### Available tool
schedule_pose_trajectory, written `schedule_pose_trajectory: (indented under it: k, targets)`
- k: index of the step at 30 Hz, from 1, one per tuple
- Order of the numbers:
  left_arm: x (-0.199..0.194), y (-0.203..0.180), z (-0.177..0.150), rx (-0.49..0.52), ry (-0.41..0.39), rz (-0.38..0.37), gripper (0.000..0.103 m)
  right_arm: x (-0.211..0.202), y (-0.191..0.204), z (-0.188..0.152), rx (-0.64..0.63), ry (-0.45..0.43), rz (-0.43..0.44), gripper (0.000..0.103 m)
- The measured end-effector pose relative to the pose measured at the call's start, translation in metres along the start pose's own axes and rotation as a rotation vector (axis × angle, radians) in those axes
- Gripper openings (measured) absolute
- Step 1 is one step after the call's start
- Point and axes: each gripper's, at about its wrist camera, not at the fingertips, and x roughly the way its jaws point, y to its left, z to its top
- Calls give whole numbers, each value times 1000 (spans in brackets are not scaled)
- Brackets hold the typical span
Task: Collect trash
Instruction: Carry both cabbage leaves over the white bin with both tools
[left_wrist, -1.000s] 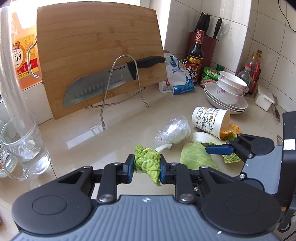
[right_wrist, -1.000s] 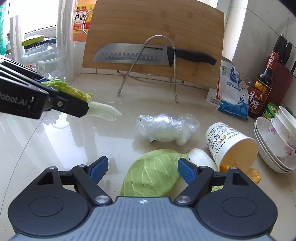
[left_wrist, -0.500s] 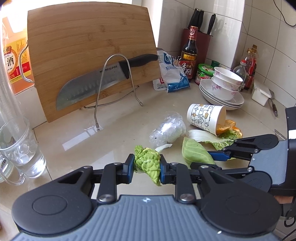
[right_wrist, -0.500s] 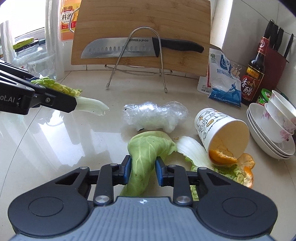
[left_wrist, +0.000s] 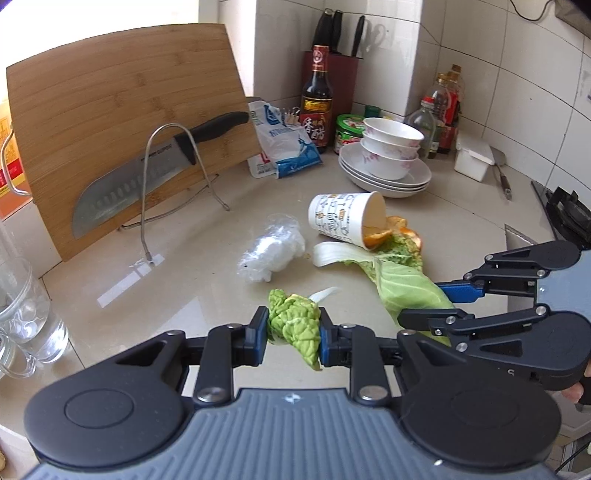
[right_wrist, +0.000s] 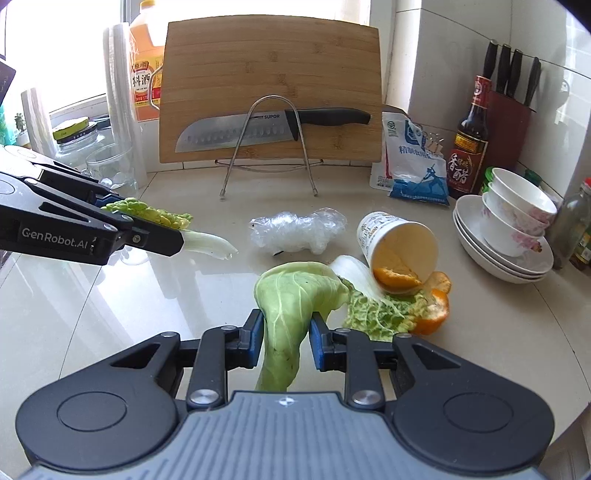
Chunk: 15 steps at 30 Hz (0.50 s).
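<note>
Clutching greens, both grippers (raised): left gripper, right gripper

Glossy stone counter, wooden board, steel knife, crinkled clear plastic wrap, paper cup.

Glossy beige countertop with tipped paper cup, crumpled plastic wrap, stacked bowls.

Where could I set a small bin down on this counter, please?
Bare counter lies between the glass mug, the knife rack and the plastic wrap. It is crowded around the tipped paper cup, orange peel and stacked bowls.
</note>
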Motion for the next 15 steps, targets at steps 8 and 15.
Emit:
schedule_pose_trajectory:
  k: [8, 15]
  targets:
    - [-5, -59, 2, 107, 8, -126, 24, -57, -20, -41, 91, -11, -113, 31]
    - [5, -122, 3, 211, 29, -271, 24, -103, -41, -91, 205, 11, -250, 31]
